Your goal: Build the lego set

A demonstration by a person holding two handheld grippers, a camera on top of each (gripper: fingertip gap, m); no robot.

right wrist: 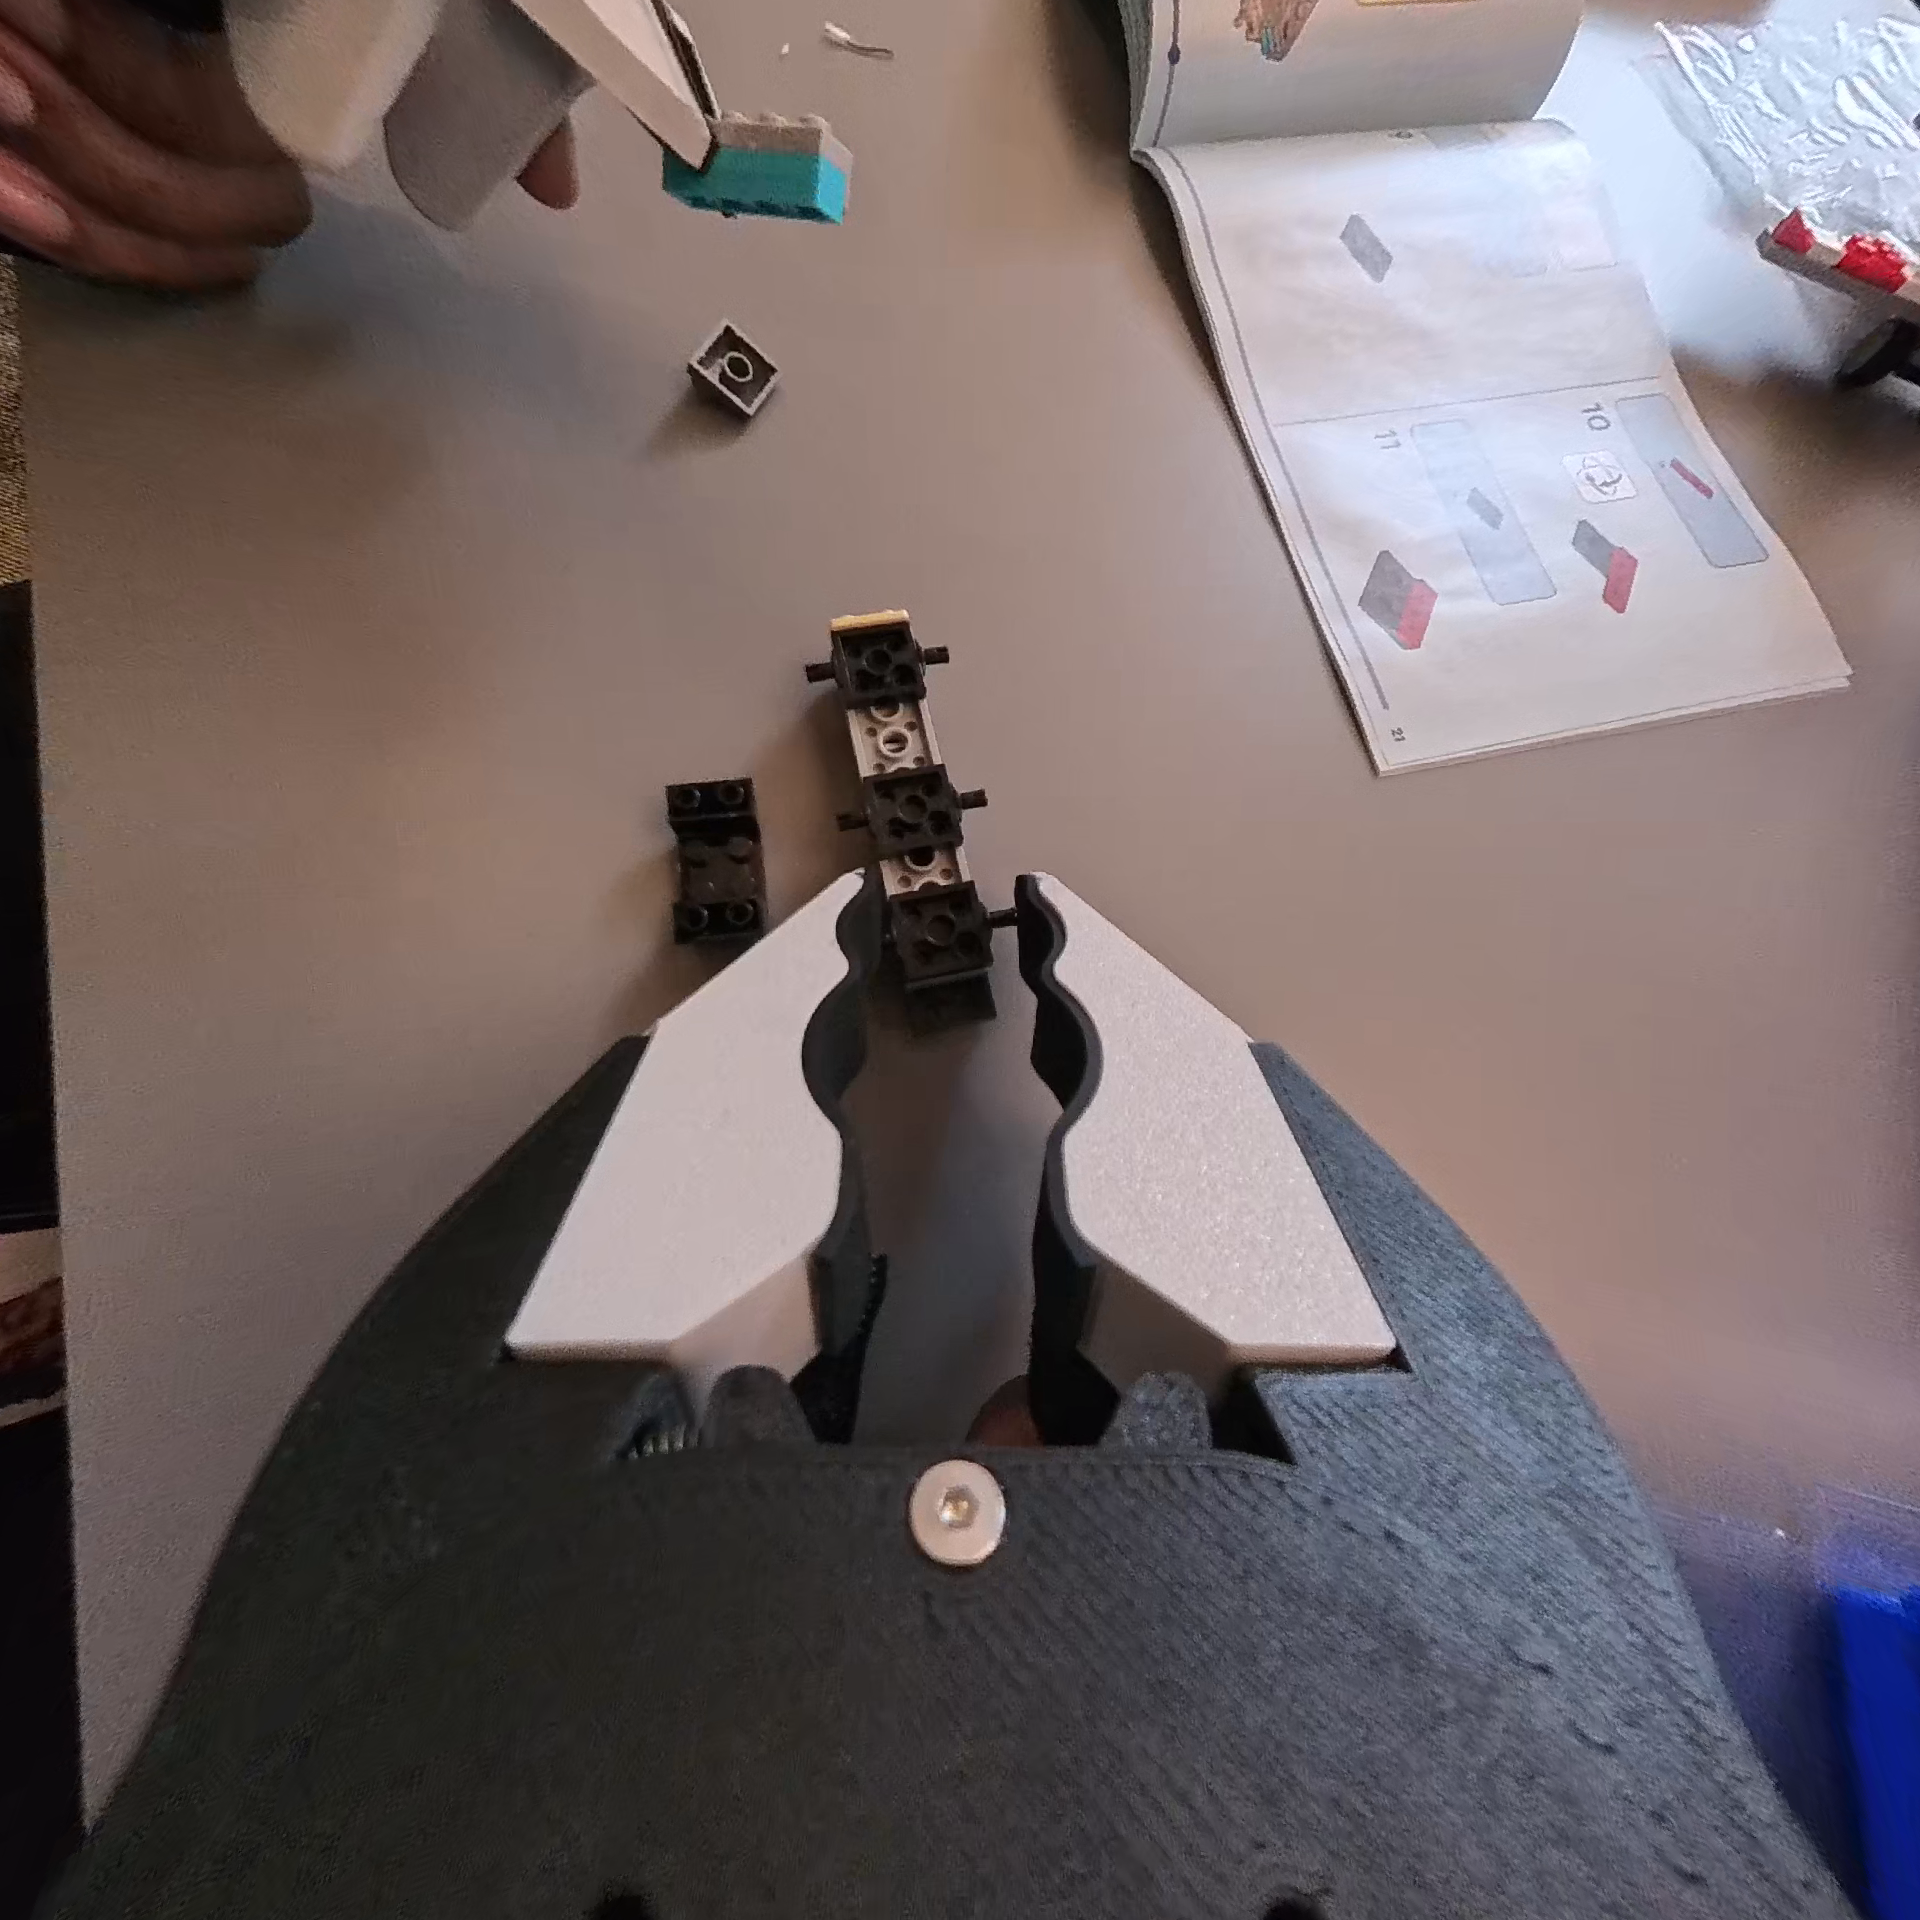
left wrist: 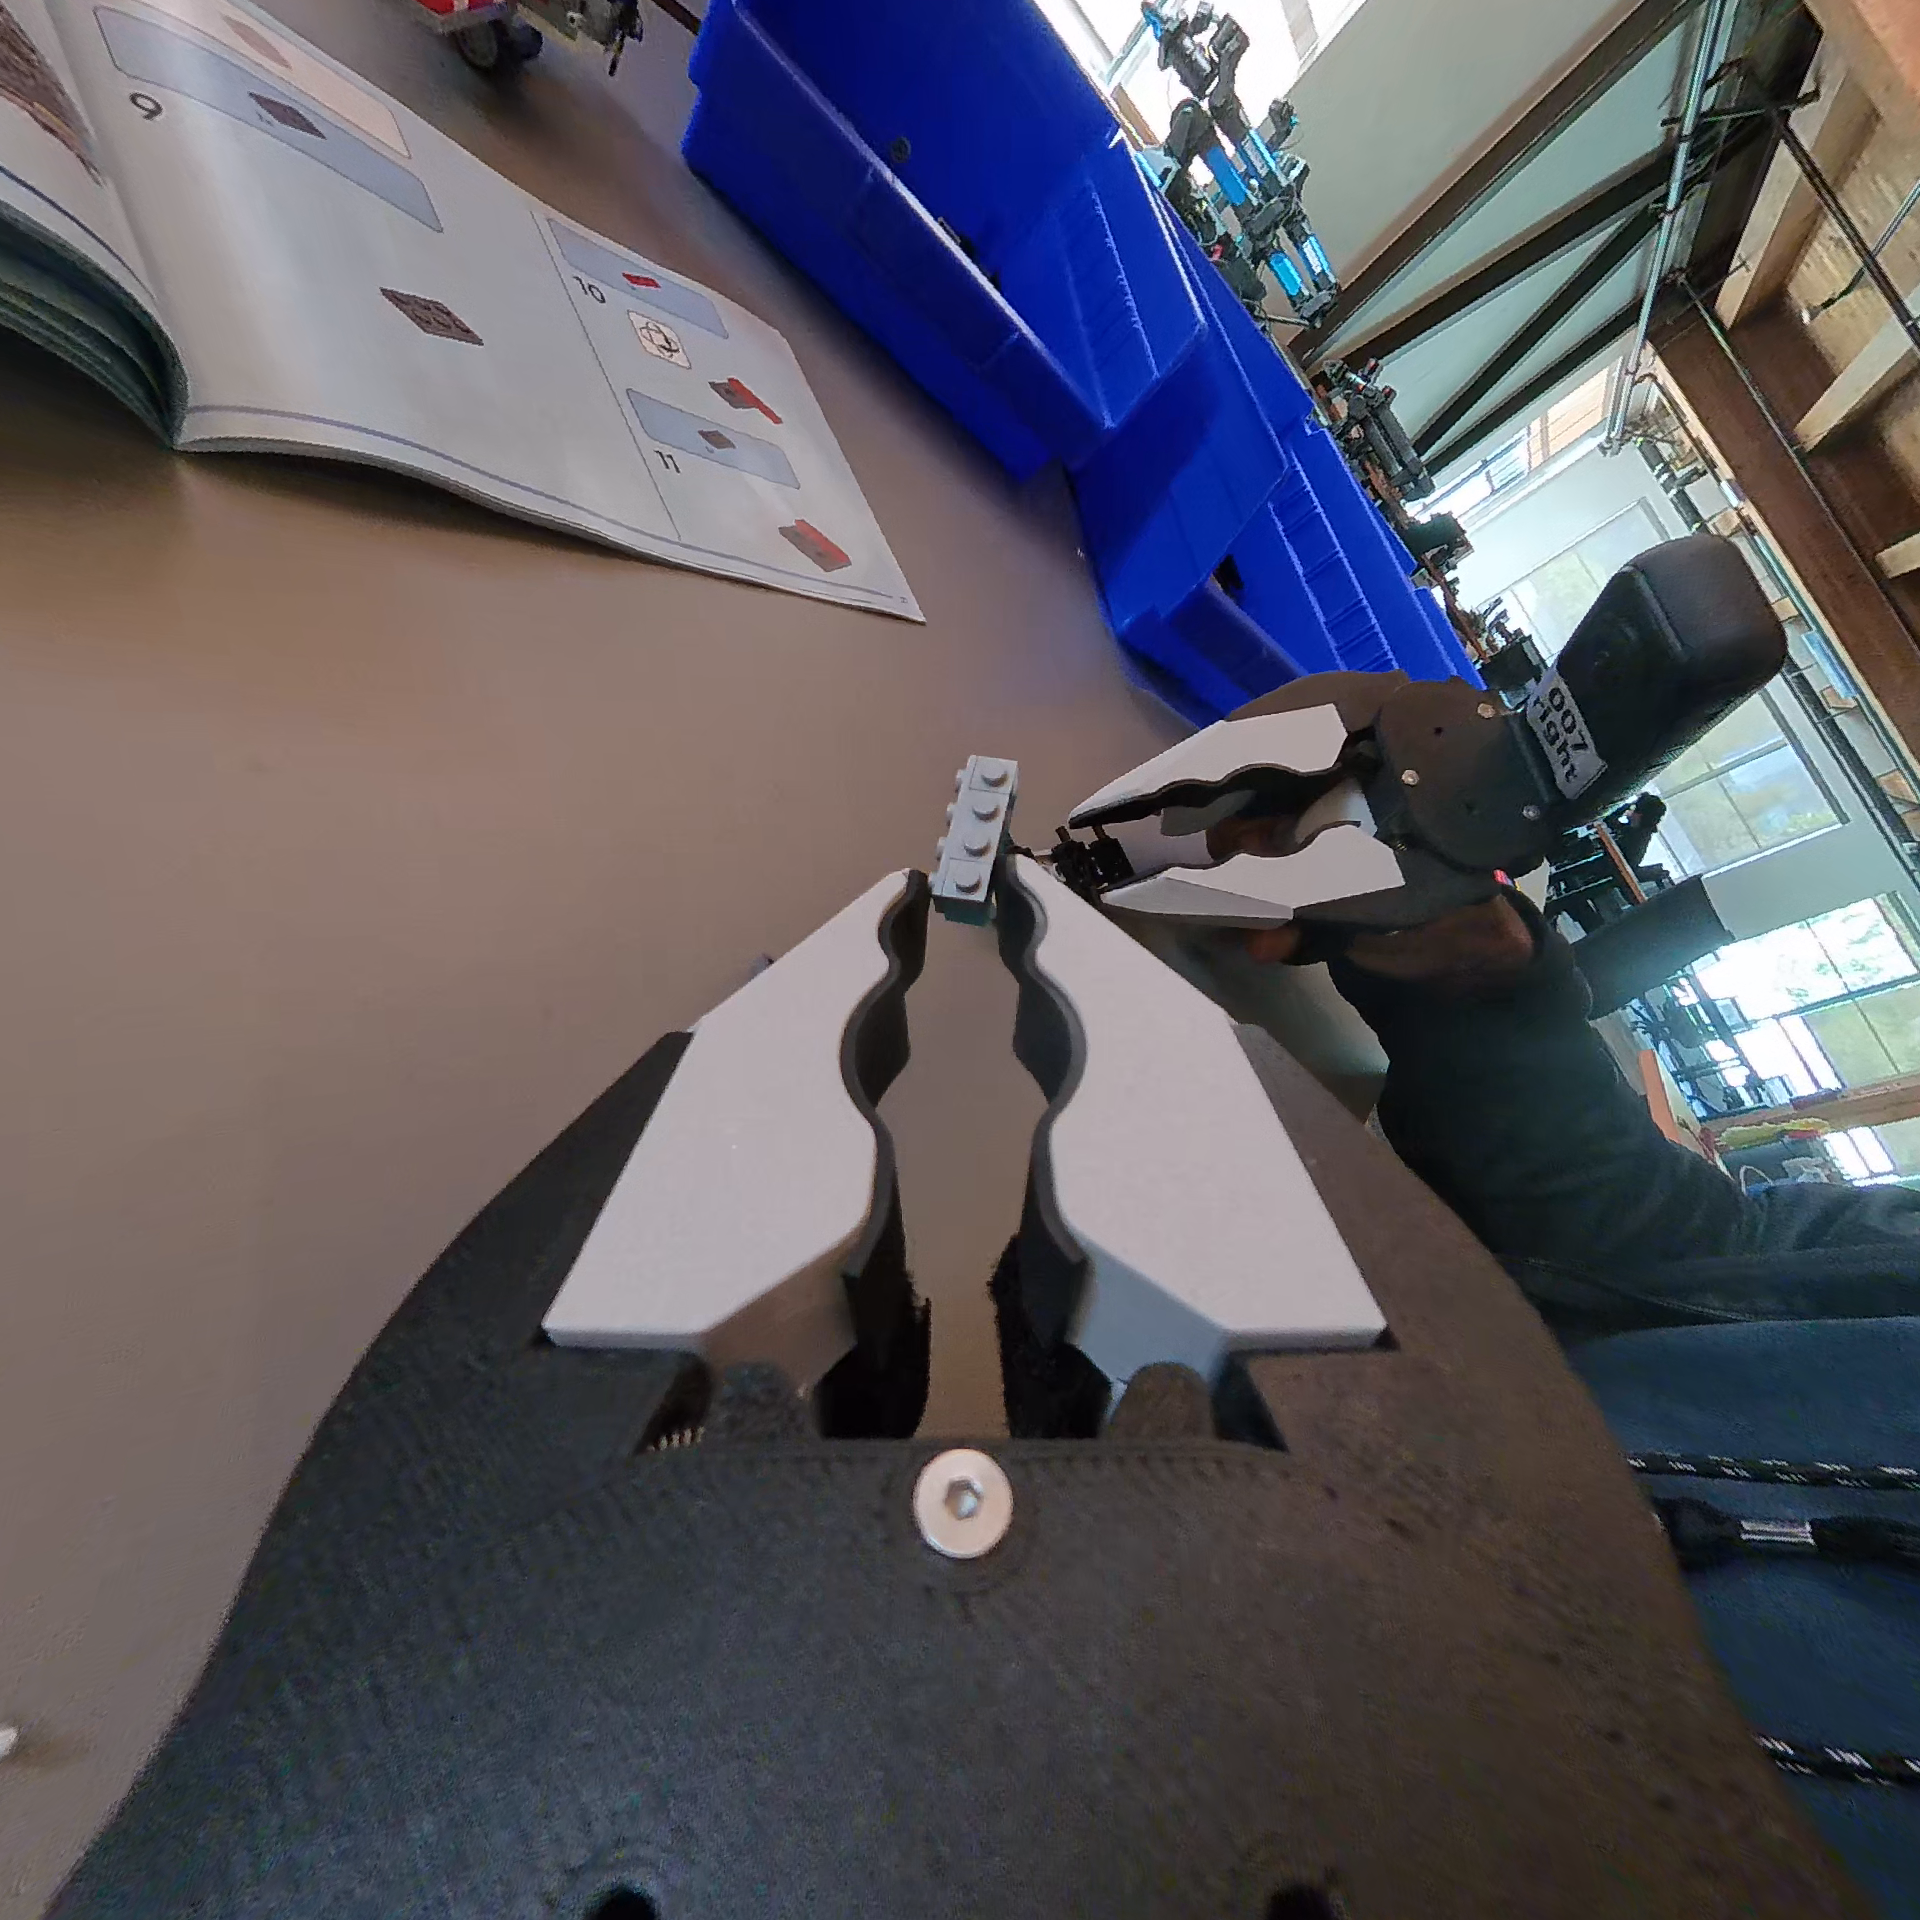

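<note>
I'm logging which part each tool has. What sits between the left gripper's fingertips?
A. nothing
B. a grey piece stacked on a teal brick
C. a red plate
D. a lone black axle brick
B: the left gripper pinches the grey-on-teal stack, held above the table.

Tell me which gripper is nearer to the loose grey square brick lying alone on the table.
Left. The left gripper, shut on a grey-and-teal brick stack, hovers just beyond the grey square brick. The right gripper straddles the axle assembly, farther off.
</note>
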